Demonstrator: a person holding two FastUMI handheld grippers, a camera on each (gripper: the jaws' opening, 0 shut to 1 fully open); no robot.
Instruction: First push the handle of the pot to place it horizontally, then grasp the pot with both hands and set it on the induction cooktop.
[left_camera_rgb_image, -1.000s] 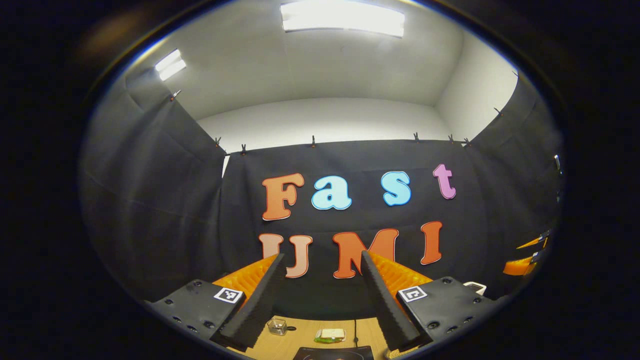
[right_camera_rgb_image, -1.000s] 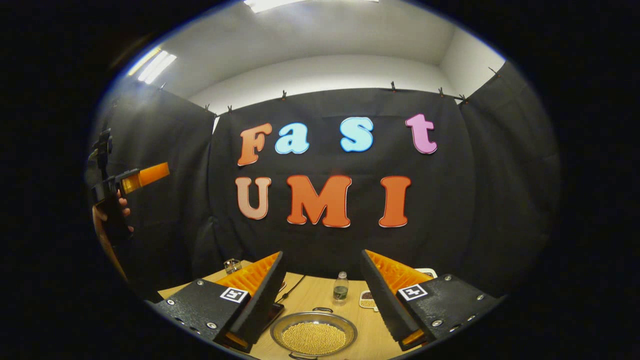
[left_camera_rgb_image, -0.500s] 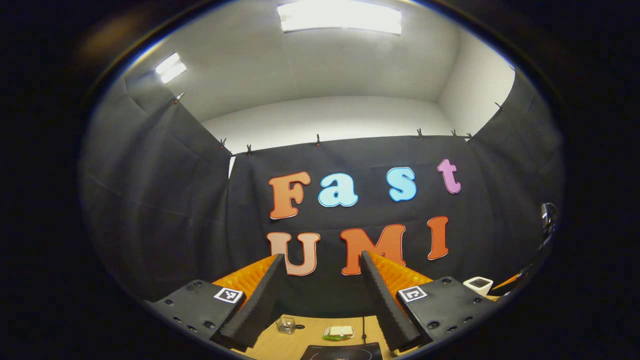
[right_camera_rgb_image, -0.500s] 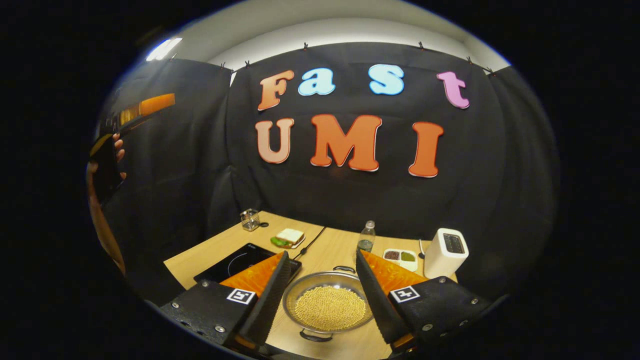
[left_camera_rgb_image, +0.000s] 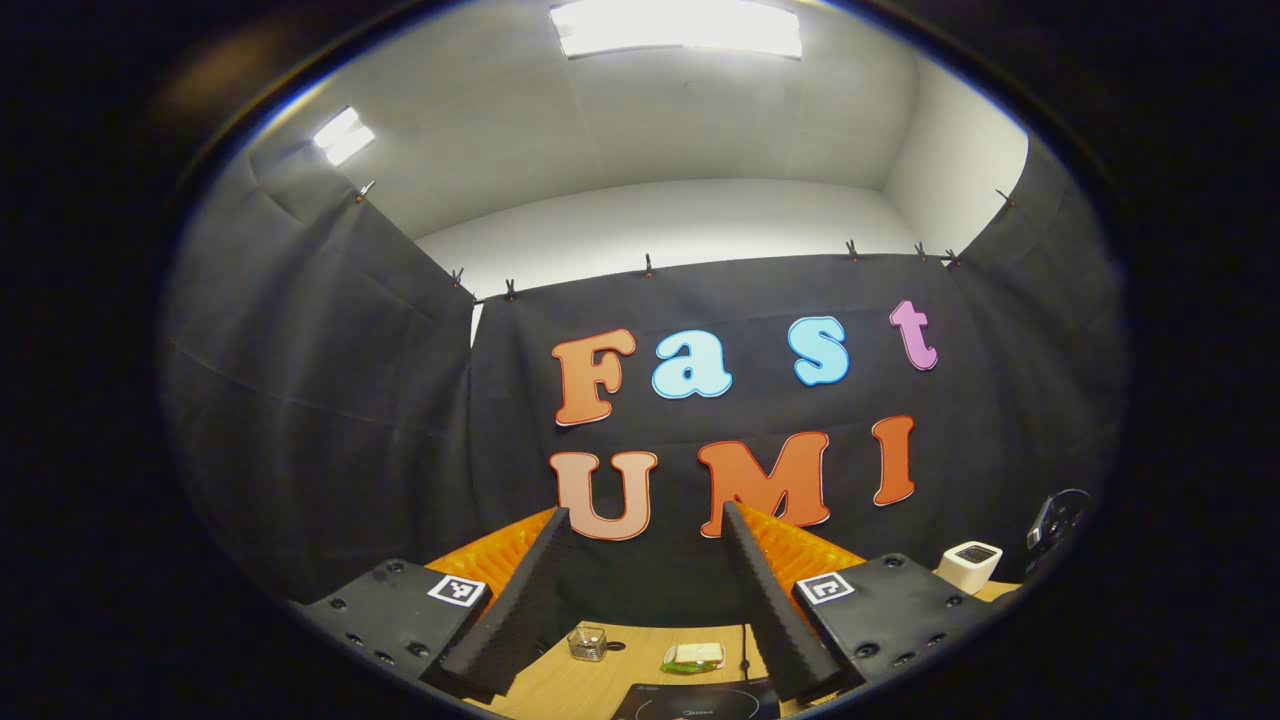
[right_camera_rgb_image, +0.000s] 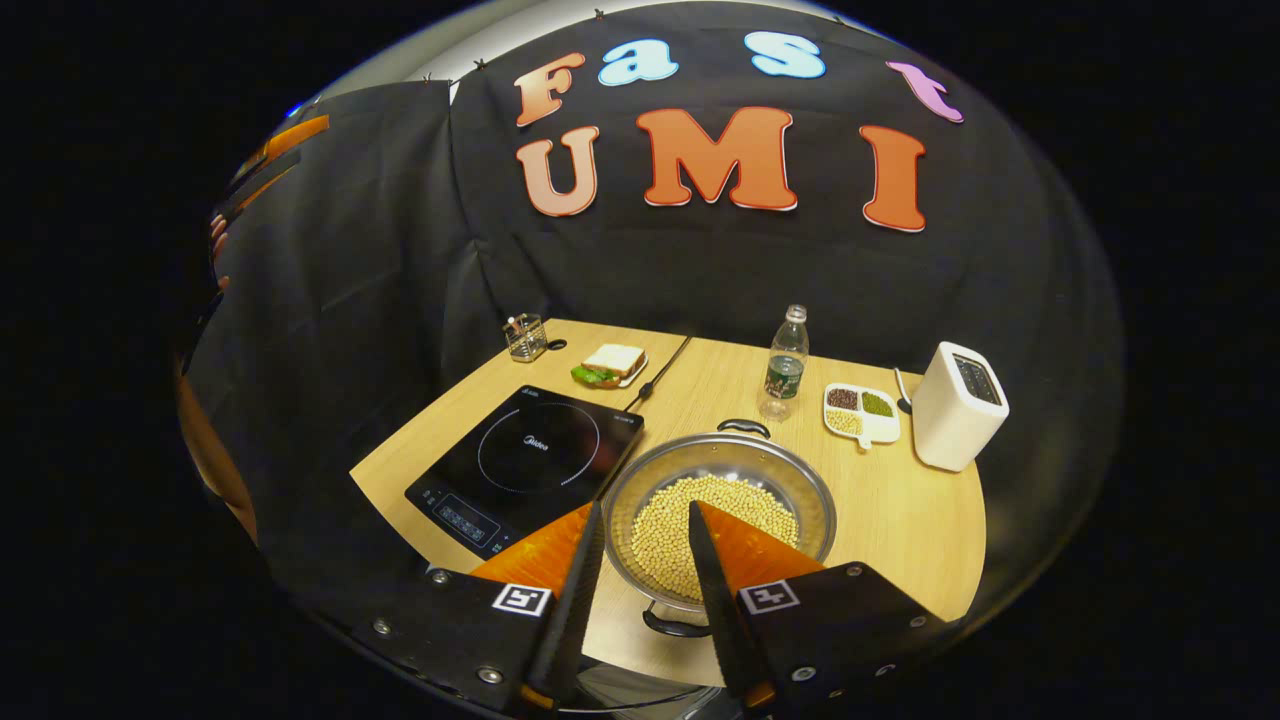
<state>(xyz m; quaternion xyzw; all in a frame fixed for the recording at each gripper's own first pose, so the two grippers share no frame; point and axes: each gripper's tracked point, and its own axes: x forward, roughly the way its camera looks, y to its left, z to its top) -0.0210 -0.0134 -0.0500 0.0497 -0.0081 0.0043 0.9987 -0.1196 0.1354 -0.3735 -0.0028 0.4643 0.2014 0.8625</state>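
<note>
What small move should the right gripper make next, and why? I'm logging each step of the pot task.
Probably lower the right gripper toward the pot's near handle to push it level. The fingers are apart above the pot, touching nothing, and the pot sits on the table beside the induction cooktop.

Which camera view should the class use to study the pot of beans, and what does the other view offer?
Use the right gripper view: the pot appears whole on the table, rim, both handles and beans visible, beside the induction cooktop. In the left gripper view I can make out no pot, just a sliver of the cooktop at the bottom edge.
</note>
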